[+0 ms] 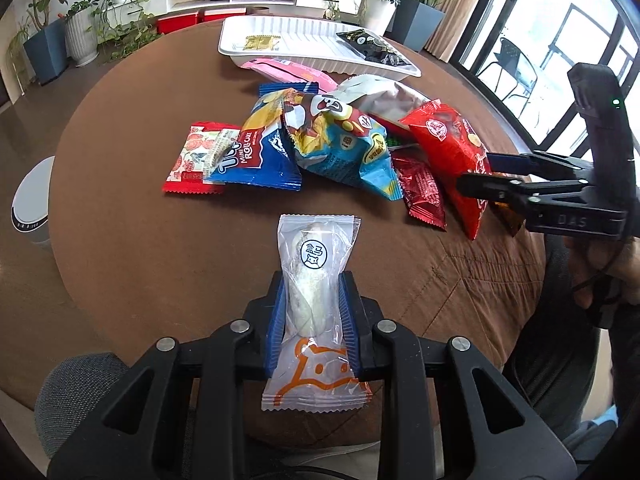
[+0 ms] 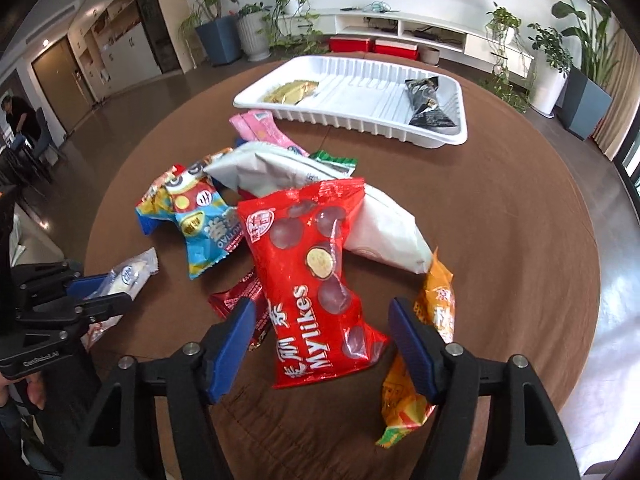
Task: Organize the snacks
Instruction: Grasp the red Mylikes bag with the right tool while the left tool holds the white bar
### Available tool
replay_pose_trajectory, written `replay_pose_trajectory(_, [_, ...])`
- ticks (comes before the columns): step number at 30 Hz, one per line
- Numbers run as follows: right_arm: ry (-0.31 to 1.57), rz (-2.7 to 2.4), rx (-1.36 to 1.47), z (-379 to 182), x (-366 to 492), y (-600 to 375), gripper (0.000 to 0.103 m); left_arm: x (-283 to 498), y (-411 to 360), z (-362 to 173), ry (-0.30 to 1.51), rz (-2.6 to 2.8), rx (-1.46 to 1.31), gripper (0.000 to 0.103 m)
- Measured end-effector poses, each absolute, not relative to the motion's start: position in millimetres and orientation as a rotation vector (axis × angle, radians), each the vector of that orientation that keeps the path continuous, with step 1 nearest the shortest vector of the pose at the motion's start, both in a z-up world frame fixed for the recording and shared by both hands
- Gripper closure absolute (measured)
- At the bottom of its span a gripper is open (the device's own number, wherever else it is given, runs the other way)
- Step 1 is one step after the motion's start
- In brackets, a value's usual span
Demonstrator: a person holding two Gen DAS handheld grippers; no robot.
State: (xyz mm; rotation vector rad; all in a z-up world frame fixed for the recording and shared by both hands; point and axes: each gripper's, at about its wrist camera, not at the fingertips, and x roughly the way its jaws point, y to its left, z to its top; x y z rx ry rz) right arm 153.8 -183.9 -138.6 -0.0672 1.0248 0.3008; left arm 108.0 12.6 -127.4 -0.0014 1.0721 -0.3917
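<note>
left gripper (image 1: 312, 320): clamped tight on a clear-wrapped white roll (image 1: 310, 280), pads squeezing its middle so both ends stick out. It's held just above the near edge of the round brown table (image 1: 140, 240), probably so it can go straight to the tray.

right gripper (image 2: 322, 344): jaws partway apart, straddling the bottom of the red Mylikes bag (image 2: 308, 272) but not pressing on it yet (there's still a gap on both sides). Looks to me like it's lining up for the next grab.

orange packet (image 2: 432, 320): sits just beside the right-hand finger, partly tucked under the Mylikes bag's side, towards the table's near right edge. Could get snagged by accident.

small dark red packet (image 2: 240, 300): peeks out from under the Mylikes bag, by the other finger.

pile, mid-table: light blue cartoon bag (image 2: 200, 224), a big white bag (image 2: 360, 220) lying under the Mylikes top, a green wrapper (image 2: 334, 162) behind it, plus a blue roll cake pack (image 1: 256, 156) and a red-and-white packet (image 1: 196, 156) off to the left side. All loose and overlapping.

pink packet (image 2: 260, 128): just in front of the tray.

white tray (image 2: 360, 80): far side of the table, holding a gold packet (image 2: 292, 90) at one end and a black packet (image 2: 428, 104) at the other, with the ribbed middle bare. So sorting has barely started.
</note>
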Motion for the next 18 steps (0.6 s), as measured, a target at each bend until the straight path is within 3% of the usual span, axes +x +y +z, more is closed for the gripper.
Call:
replay_pose_trajectory(3, [1.054,0.308,-0.076,-146.3,158.6,-182.7,0.046,108.1,12.8,-127.6,1.071,-0.395,-0.009,0.079])
replay_pose_trajectory(13, [1.049,0.343,0.013,-149.1,160.8,-192.2,0.066,107.1,11.1,-129.2,1.075,-0.411,-0.028,0.08])
replay_pose_trajectory(18, [1.05,0.373,0.078,-148.0,158.2,-195.1,0.067,107.1,12.7,-127.0,1.069,-0.422,-0.044,0.08])
